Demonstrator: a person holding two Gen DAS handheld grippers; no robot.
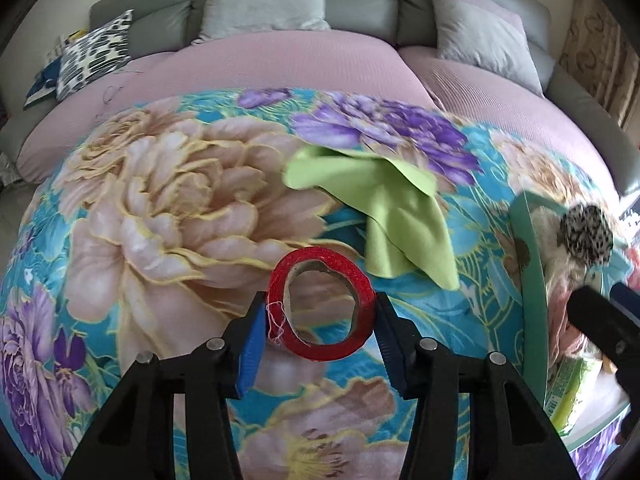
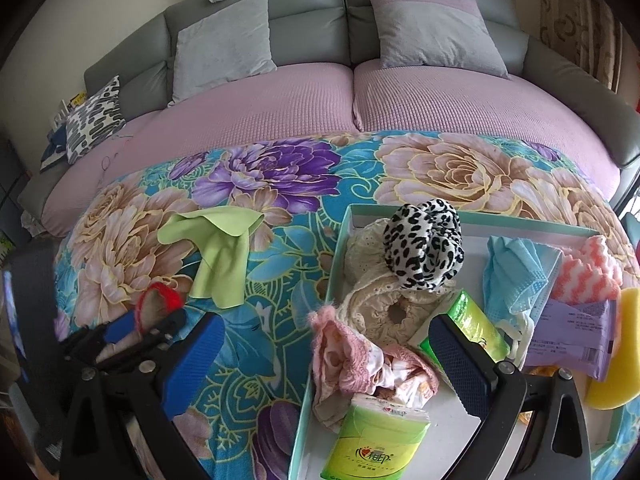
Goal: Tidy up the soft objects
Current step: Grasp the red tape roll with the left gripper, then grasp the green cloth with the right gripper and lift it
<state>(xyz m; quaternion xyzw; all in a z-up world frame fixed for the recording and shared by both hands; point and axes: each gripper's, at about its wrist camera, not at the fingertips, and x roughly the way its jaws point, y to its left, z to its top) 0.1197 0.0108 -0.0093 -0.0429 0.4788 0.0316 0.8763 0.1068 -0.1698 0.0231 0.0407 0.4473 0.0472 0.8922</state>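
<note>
My left gripper (image 1: 320,316) is shut on a red tape roll (image 1: 320,304), its blue pads touching both sides; it also shows in the right wrist view (image 2: 158,304). A light green cloth (image 1: 384,208) lies crumpled on the floral blanket (image 1: 160,200) beyond the roll, also seen from the right wrist (image 2: 218,252). My right gripper (image 2: 324,352) is open over the left wall of a teal-rimmed box (image 2: 336,264). The box holds a leopard-print scrunchie (image 2: 424,240), cream lace cloth (image 2: 372,300), pink cloth (image 2: 348,352), blue cloth (image 2: 516,276) and tissue packs (image 2: 372,448).
A pink-and-white knit piece (image 2: 588,268), a purple packet (image 2: 576,328) and a yellow sponge (image 2: 624,352) sit at the box's right end. Behind the blanket is a sofa with a pink cover (image 2: 280,108), grey pillows (image 2: 224,44) and a patterned pillow (image 2: 94,120).
</note>
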